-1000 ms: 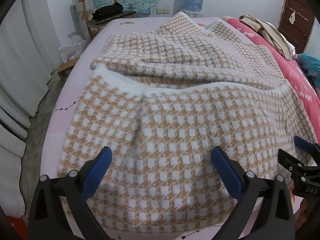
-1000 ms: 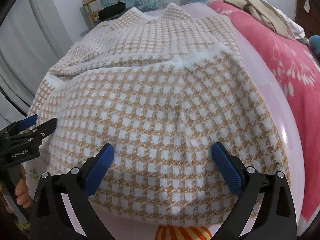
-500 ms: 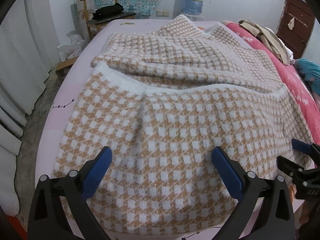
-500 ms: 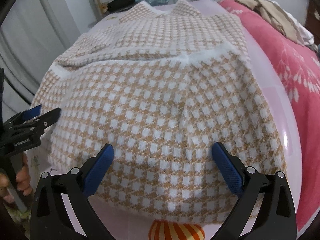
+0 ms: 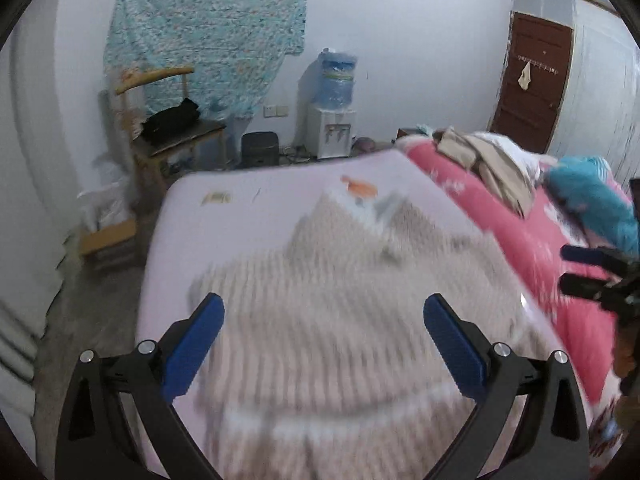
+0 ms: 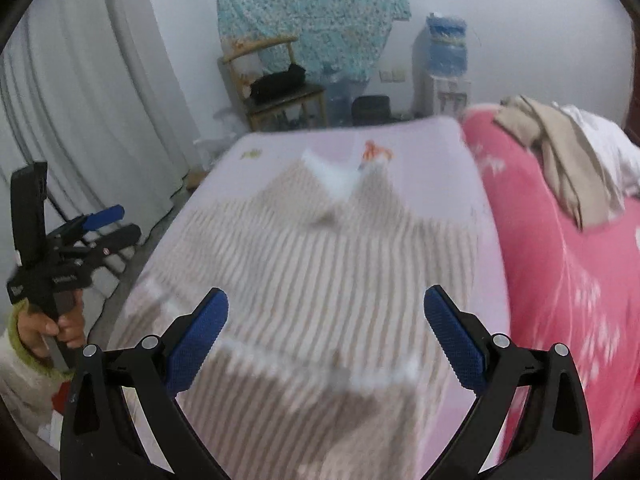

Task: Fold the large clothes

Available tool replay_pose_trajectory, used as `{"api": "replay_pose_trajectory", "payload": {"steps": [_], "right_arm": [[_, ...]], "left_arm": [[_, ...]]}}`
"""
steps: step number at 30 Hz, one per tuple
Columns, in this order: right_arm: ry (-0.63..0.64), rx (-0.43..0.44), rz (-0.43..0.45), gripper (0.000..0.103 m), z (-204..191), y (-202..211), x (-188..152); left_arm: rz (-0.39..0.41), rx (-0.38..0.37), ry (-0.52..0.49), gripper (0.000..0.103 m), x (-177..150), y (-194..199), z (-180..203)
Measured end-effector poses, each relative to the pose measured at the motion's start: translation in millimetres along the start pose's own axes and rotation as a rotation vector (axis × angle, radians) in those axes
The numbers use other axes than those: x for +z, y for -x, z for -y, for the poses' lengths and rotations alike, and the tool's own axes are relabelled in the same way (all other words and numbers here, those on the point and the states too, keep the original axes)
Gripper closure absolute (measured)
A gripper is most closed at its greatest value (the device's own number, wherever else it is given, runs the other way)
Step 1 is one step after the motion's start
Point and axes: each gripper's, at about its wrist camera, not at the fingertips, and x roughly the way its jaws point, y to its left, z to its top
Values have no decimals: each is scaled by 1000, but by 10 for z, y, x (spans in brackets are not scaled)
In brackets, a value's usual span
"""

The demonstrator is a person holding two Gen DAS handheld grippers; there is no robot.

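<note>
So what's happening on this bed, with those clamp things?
A person is folding a big tan-and-white checked garment spread on the pink bed sheet. They hold a gripper in each hand: the left gripper and right gripper both hang open above the cloth, gripping nothing. The garment looks blurred, so its exact fold state is hard to judge.

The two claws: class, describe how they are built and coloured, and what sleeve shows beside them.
Each claw, left and right, has black angular arms with silver pivot bolts and two blue textured fingers. The left one carries small white lettering on its body. The sleeve is fuzzy cream with a green cuff.
</note>
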Motion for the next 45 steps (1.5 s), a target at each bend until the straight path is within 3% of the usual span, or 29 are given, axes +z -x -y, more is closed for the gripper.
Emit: {"api": "replay_pose_trajectory", "payload": {"steps": [3,7,10,13,18,21,23,24,25,26,29,32,39,45], "right_arm": [[-36,-8,-10,8,239,-396,462],[-142,20,-67,10,548,-1009,896],[-246,30,-124,22,811,-1461,1067],[-345,69,-183,32,988,-1817,1163],[-363,106,-252,42,1045,-2136,1230],[-312,84,-281,51,999,-2264,1270],[-299,80,-300,64,983,-2320,1260],[-297,77,-306,75,981,-2340,1250],[-300,87,-307,86,993,-2361,1256],[-299,98,-305,88,998,-2375,1286],[-270,91,-285,93,942,-2288,1283],[-251,88,-269,94,884,-2169,1280],[-172,89,-212,94,664,-1654,1201],[-23,65,-161,94,333,-1024,739]], "left_arm": [[-14,-16,10,4,465,-526,-1],[-101,-46,138,4,883,-1438,-106],[-157,-40,241,6,994,-1913,-222],[-186,-88,343,6,1024,-2227,-299],[-254,-121,326,8,1019,-2543,-177],[-272,-87,261,17,1045,-2681,-82],[-294,-65,241,38,1028,-2750,-57],[-307,-65,238,42,1021,-2780,-76],[-321,-68,235,53,1011,-2817,-79],[-331,-70,229,63,990,-2830,-67],[-319,-76,202,79,983,-2768,-45],[-298,-73,163,89,992,-2607,-6],[-212,-123,76,91,962,-1871,67],[-163,-153,-88,91,493,-1048,241]]}}
